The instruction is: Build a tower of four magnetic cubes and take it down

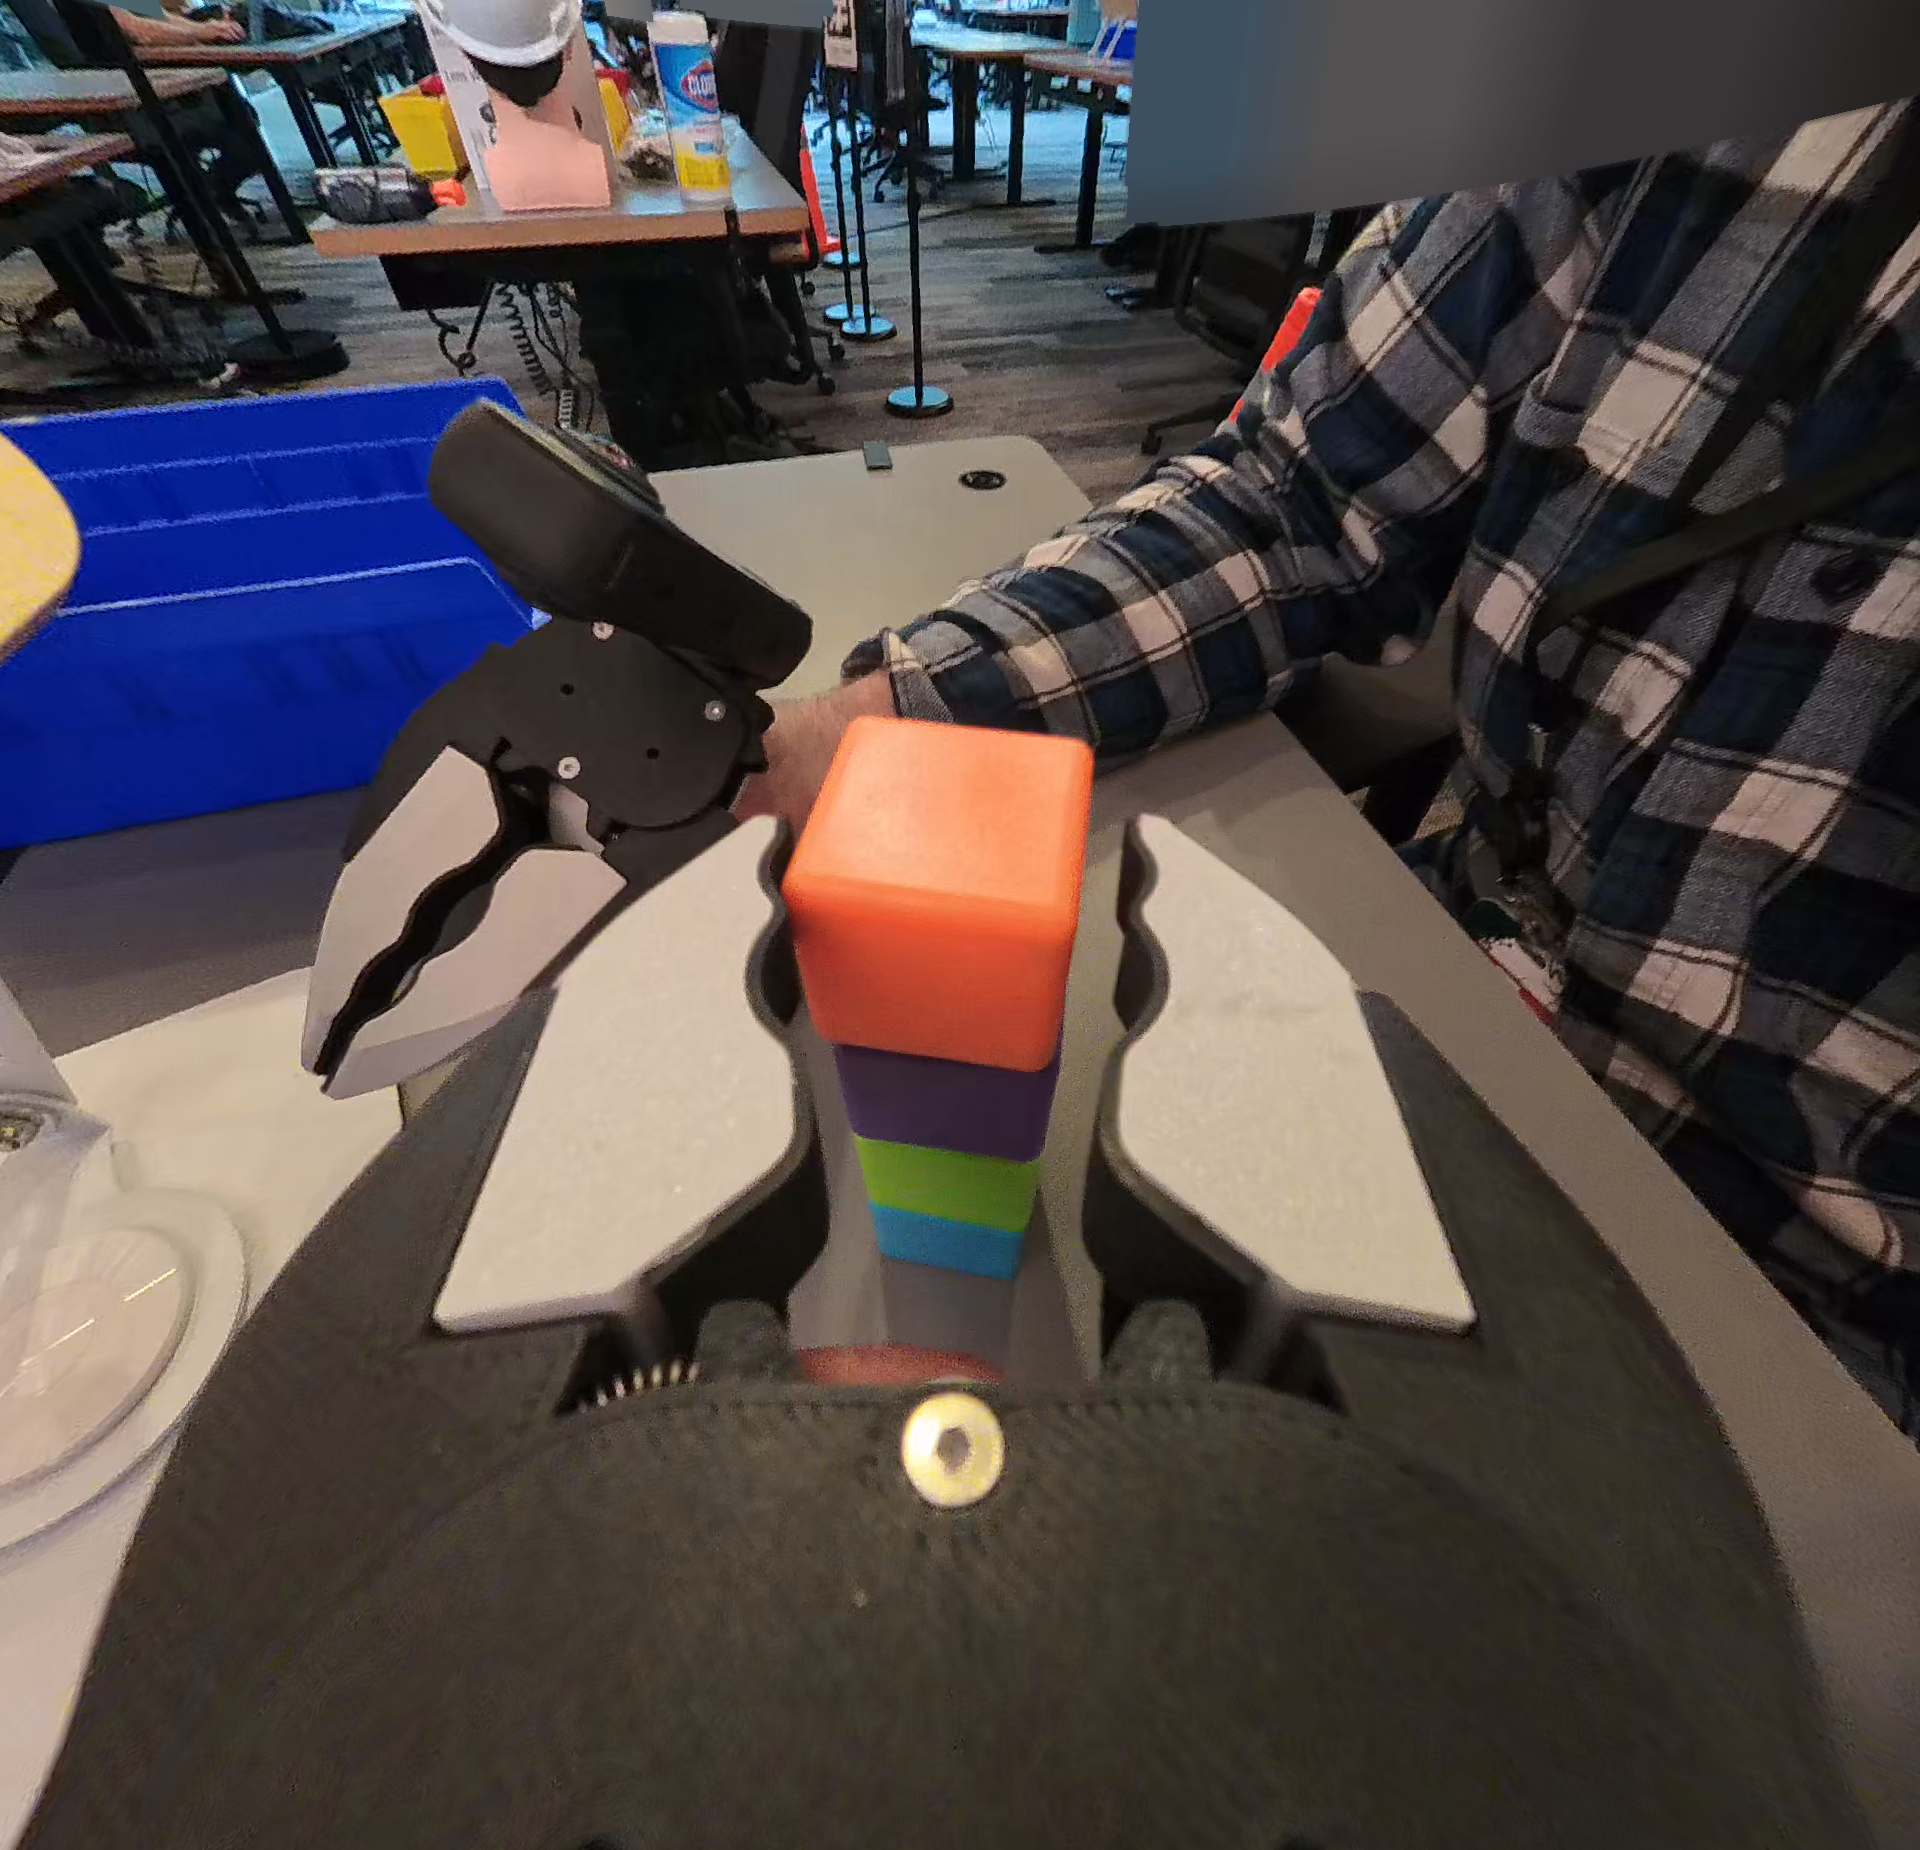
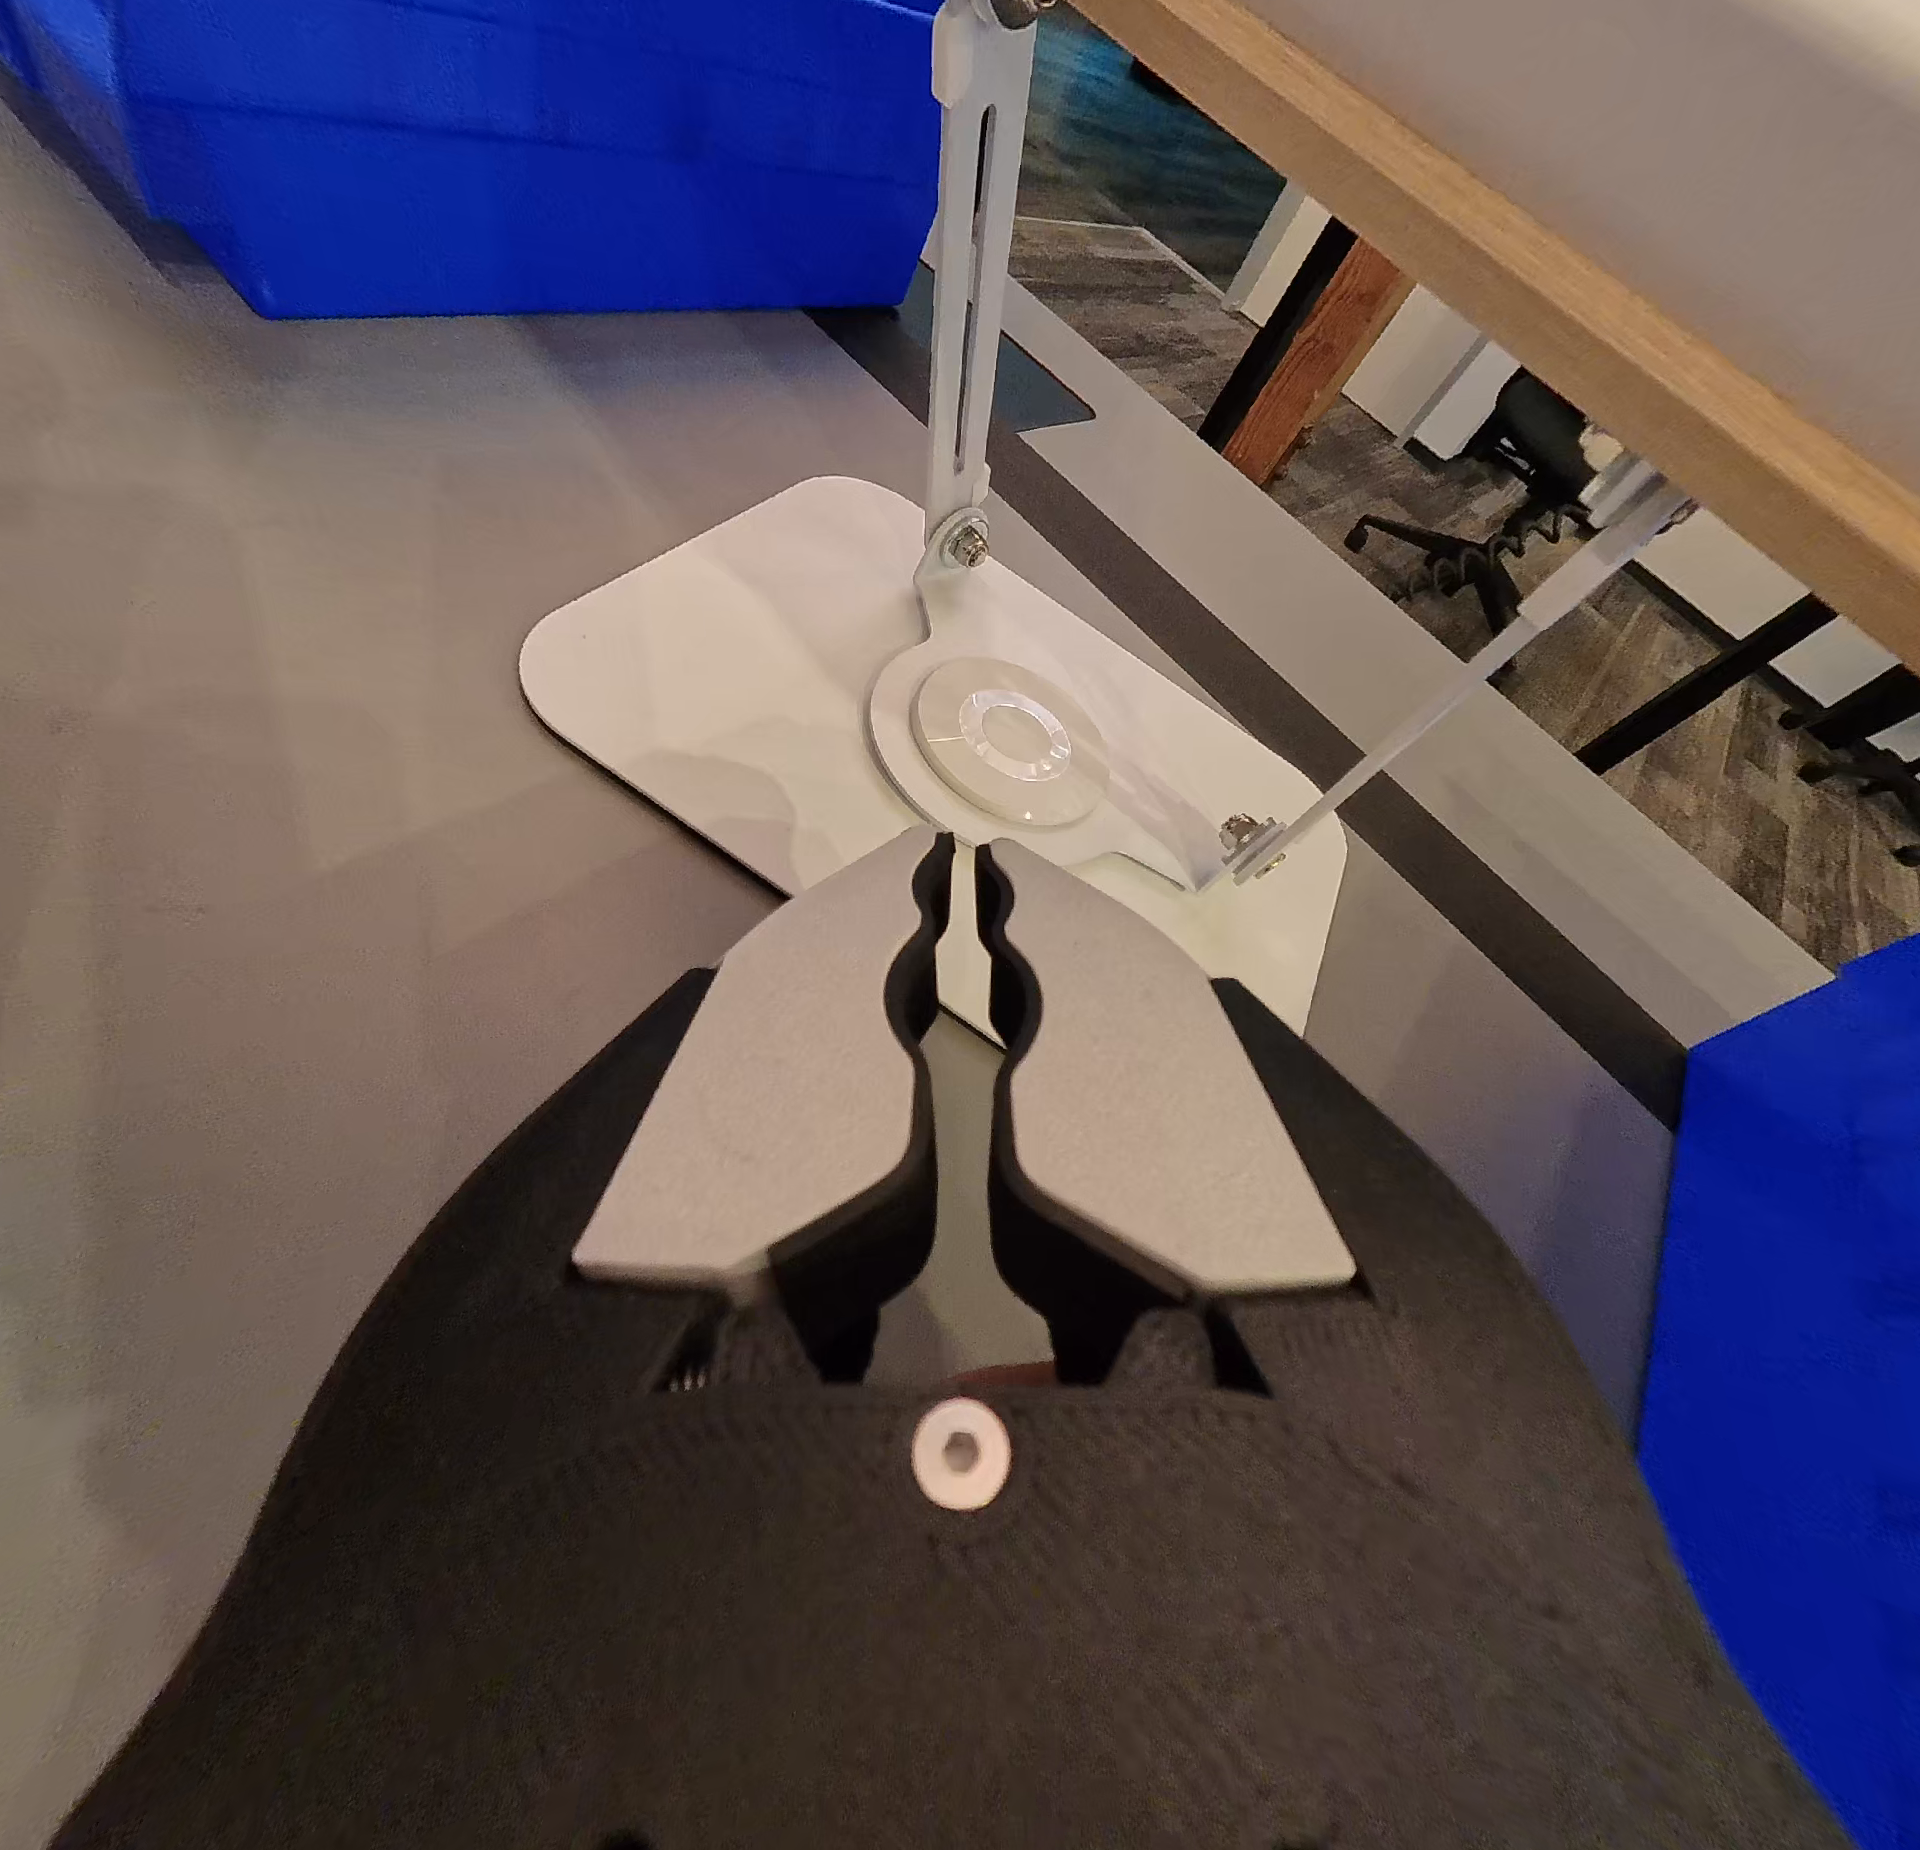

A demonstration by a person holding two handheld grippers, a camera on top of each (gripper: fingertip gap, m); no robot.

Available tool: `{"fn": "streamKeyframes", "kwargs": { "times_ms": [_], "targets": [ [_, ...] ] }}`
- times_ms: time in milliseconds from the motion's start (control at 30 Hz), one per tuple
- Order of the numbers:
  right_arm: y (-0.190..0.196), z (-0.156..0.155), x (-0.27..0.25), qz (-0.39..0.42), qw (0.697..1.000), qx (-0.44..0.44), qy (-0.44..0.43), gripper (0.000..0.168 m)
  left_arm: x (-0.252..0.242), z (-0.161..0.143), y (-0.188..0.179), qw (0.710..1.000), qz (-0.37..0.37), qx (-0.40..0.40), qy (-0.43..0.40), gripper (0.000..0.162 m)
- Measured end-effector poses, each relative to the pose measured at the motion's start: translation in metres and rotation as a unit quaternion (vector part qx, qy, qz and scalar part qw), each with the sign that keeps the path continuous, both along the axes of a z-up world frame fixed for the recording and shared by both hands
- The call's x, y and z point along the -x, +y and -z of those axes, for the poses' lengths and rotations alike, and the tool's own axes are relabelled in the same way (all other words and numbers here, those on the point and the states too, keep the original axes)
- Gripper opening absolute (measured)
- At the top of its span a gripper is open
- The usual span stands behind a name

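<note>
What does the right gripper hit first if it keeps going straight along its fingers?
Most likely the flat white metal stand base: the right gripper points down at it, fingers nearly shut, tips near the round clear disc. Depth is unclear, so the disc might come first.

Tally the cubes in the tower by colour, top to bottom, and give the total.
orange cube: 1
purple cube: 1
green cube: 1
blue cube: 1
Total: 4
</note>
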State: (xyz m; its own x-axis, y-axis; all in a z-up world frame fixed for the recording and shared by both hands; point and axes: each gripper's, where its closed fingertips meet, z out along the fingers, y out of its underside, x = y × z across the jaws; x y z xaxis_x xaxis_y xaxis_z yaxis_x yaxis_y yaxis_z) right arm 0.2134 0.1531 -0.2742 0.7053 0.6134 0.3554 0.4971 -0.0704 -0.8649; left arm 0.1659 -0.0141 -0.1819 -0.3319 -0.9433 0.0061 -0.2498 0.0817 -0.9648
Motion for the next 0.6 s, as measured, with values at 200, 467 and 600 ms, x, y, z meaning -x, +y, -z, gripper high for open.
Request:
{"fn": "streamKeyframes", "kwargs": {
  "times_ms": [200,467,600],
  "targets": [
    [0.0,0.0,0.0,0.0,1.0,0.0,0.001,0.004,0.016,-0.025,0.005,1.0,-0.015,-0.012,-0.018,0.084],
    [0.0,0.0,-0.001,0.001,1.0,0.0,0.0,0.004,0.055,-0.004,0.083,0.961,-0.274,-0.048,-0.003,0.003],
    [0.0,0.0,-0.001,0.002,1.0,-0.001,0.0,0.003,0.071,0.041,0.126,0.898,-0.432,-0.077,0.039,0.0]
  ]
}}
